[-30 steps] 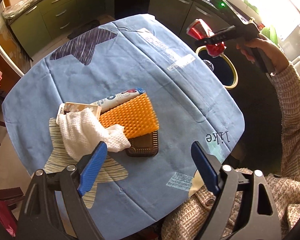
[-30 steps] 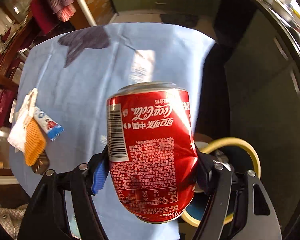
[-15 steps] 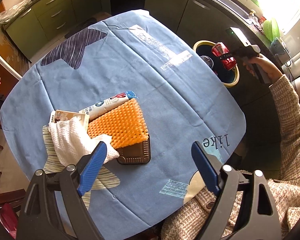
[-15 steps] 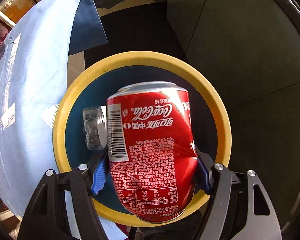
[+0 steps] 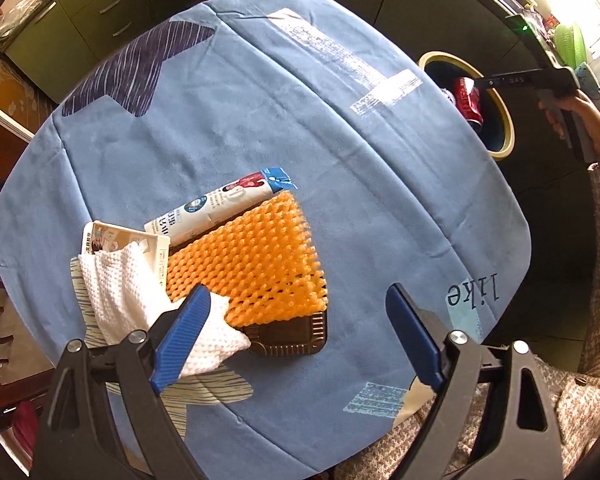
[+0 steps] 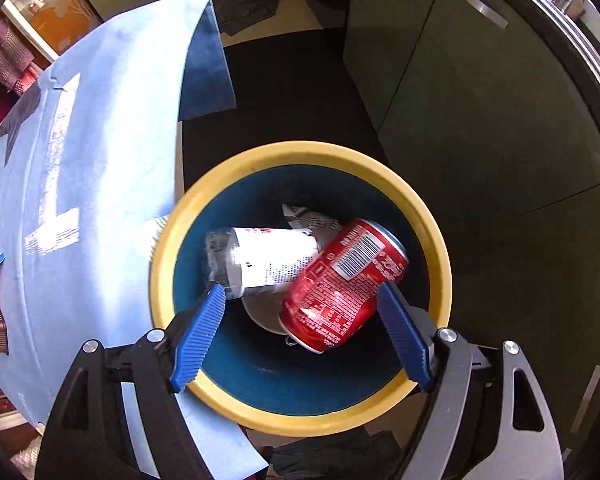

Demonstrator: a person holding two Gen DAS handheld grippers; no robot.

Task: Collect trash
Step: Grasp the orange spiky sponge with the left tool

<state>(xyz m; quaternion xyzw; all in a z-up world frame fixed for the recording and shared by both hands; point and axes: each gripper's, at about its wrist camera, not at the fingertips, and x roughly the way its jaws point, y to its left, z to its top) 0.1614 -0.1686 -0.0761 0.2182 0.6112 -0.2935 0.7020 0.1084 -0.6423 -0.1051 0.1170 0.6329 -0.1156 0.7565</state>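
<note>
A blue cloth covers the tabletop, and on it lie a brown tray under orange foam netting, a snack wrapper, a small carton and a white towel.

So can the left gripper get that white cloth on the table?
Probably yes. The left gripper hangs open just above the white cloth, which lies on top of the pile with nothing covering it.

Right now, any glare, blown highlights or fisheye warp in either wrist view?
Left wrist: window top right blown out, dark vignette corners, tablecloth bulges from fisheye. Right wrist: sunlit tablecloth washed pale, glare on red can, bin rim sharp.
</note>
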